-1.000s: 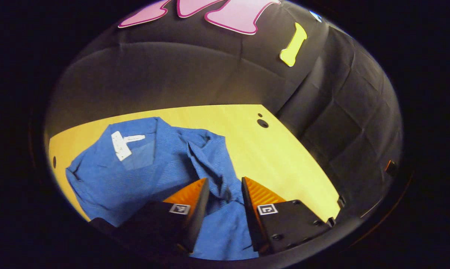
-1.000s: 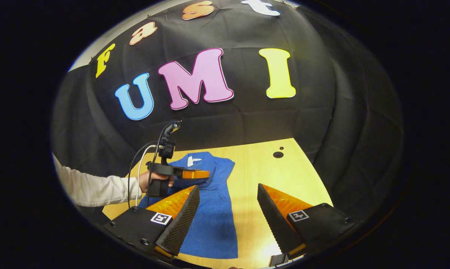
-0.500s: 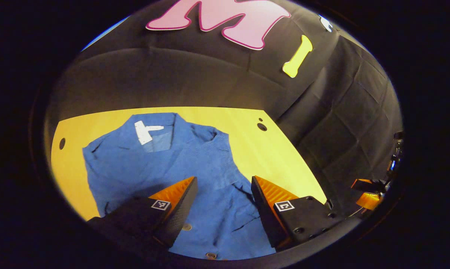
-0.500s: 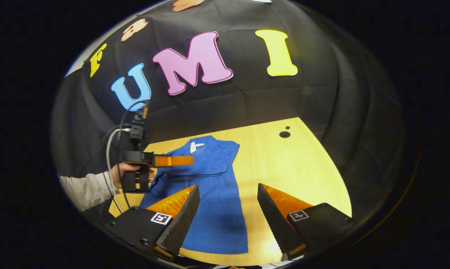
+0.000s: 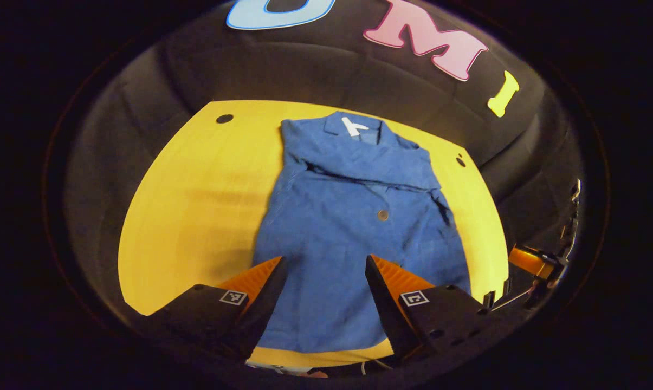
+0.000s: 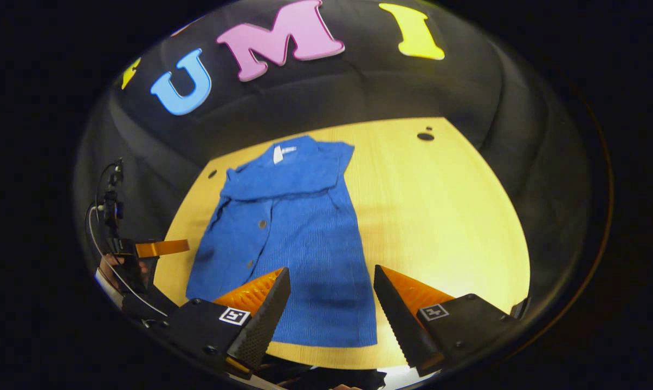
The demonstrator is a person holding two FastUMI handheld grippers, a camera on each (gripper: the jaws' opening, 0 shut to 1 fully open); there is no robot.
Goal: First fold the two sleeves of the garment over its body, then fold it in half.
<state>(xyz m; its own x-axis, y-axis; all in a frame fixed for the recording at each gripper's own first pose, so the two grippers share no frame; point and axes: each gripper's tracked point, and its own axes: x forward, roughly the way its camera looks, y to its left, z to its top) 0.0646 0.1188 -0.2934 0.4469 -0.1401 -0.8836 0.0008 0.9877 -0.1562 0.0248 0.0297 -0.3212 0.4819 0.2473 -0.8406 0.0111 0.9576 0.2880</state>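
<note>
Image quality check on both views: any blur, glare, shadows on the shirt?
Left gripper view: shirt fairly sharp, table streaked with soft blur, left gripper shades the cloth near it. Right gripper view: crisp, bright glare on the table, dark shadow on the hem near the right gripper; fisheye bends the edges.

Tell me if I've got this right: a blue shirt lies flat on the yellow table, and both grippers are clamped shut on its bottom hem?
Not quite. The blue shirt does lie on the yellow table, but both grippers, left gripper and right gripper, are open and holding nothing, as each gripper view shows.

A plain blue garment [image 5: 353, 227] with white tag [image 5: 352, 126] on yellow table [image 5: 207, 184].
</note>
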